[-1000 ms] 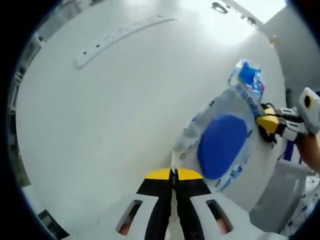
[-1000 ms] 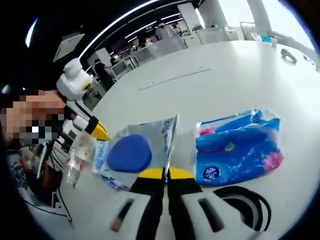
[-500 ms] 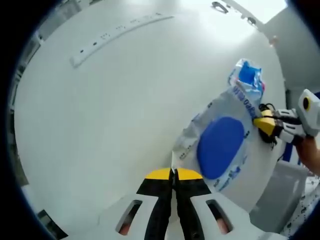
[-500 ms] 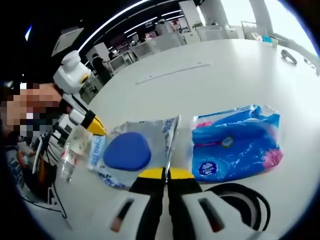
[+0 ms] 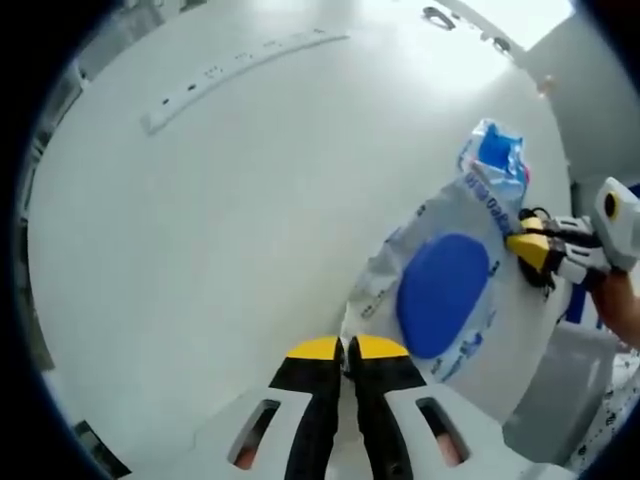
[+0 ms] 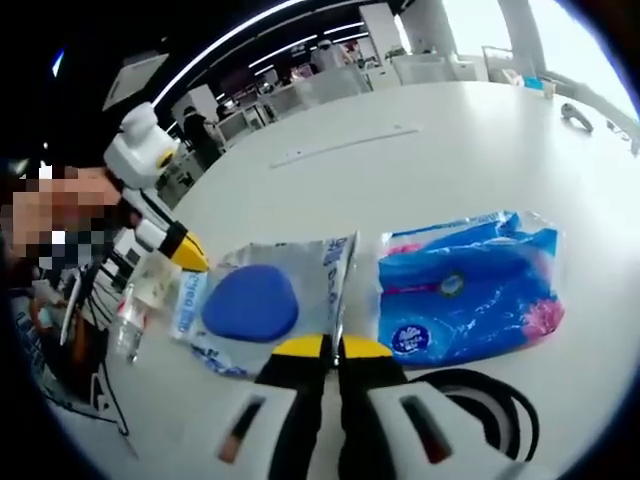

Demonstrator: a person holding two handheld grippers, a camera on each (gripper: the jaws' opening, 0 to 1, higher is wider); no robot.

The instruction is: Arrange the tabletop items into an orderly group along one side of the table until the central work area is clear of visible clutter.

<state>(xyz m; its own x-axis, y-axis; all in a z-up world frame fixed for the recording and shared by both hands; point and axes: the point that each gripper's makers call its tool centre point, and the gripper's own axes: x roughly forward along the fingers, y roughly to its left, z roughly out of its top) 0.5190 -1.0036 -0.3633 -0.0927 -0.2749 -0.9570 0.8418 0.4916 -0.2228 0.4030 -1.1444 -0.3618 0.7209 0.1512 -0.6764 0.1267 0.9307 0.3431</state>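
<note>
Both grippers, left (image 5: pixel 345 347) and right (image 6: pixel 333 345), clamp opposite edges of the silver pouch (image 6: pixel 262 303); its print is unreadable.

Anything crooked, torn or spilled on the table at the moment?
No spill or tear shows. The silver pack with the blue oval lies beside the blue tissue pack, held at opposite edges by the left tool and right tool. A black cable loop sits near the table edge.
</note>
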